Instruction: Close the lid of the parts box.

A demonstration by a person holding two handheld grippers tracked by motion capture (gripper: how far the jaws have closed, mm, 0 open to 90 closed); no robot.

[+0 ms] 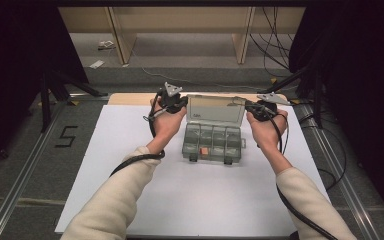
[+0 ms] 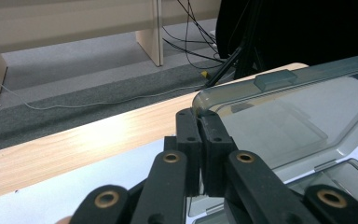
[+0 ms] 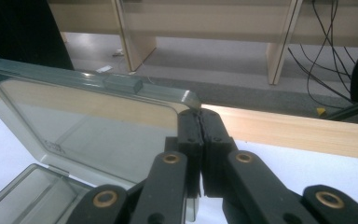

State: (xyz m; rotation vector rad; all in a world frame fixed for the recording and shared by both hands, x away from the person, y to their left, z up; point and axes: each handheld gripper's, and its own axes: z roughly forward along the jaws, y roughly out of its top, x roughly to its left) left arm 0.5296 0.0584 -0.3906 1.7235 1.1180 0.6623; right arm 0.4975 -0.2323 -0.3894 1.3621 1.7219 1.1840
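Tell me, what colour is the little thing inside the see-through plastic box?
Orange-brown: the small block in the box's front row, clearest in the high view.

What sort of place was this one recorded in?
Most likely a lab or workshop recording bay, not a home. A white sheet covers a wooden table top, black curtains hang at both sides, loose cables trail over grey carpet, and a "5" is taped on the floor.

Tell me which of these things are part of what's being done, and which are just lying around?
In use:
- box, its clear lid raised
- left gripper, shut on the lid's corner
- right gripper, shut on the lid's other corner
- small orange piece in a front compartment

Lying about:
- cables on the floor
- wooden furniture legs behind the table
- floor mark "5"
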